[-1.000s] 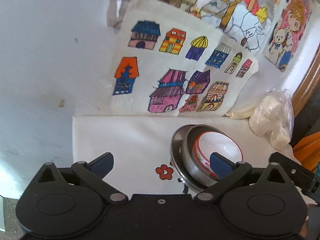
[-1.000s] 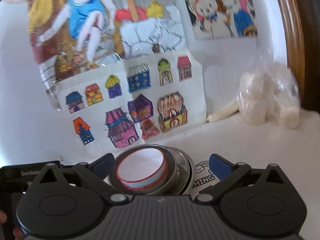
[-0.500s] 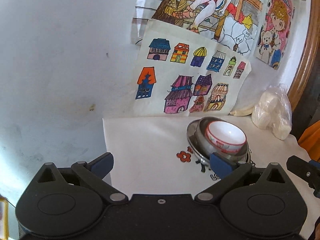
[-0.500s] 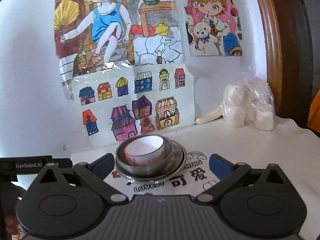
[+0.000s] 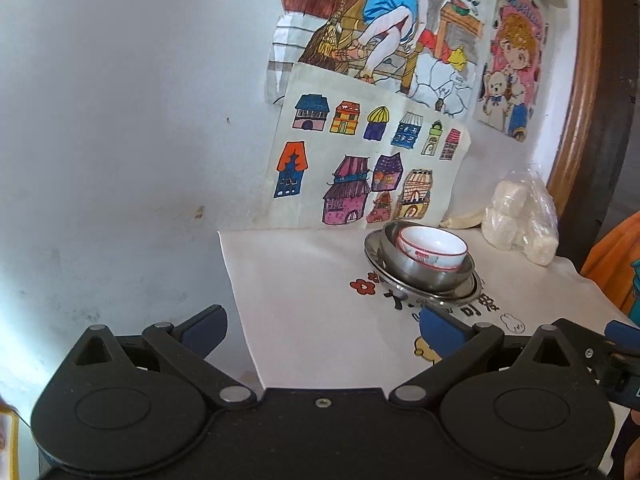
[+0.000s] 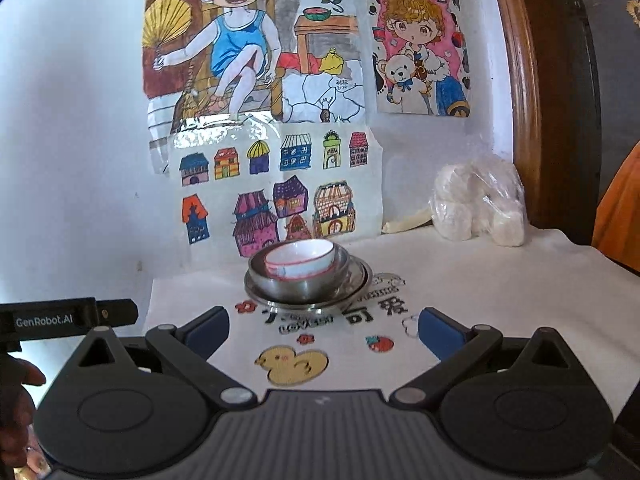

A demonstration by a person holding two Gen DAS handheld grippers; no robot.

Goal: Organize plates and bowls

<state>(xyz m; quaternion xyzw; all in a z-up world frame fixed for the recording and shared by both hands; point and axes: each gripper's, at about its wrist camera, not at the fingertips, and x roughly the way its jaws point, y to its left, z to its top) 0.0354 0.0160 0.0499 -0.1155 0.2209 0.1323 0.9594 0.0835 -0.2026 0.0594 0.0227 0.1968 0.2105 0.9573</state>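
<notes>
A white bowl with a red rim sits inside a steel bowl, which sits on a steel plate. The stack stands on a white printed tablecloth near the wall. My left gripper is open and empty, back from the stack and to its left. My right gripper is open and empty, in front of the stack and clear of it.
A clear plastic bag of white lumps lies at the back right by a wooden frame. Coloured drawings hang on the wall behind. The tablecloth's left edge drops off beside the wall. The left gripper's body shows at the right view's left.
Both grippers have drawn back and away from the stacked bowls, which now look smaller and farther. The stack has not moved. Both stay open.
</notes>
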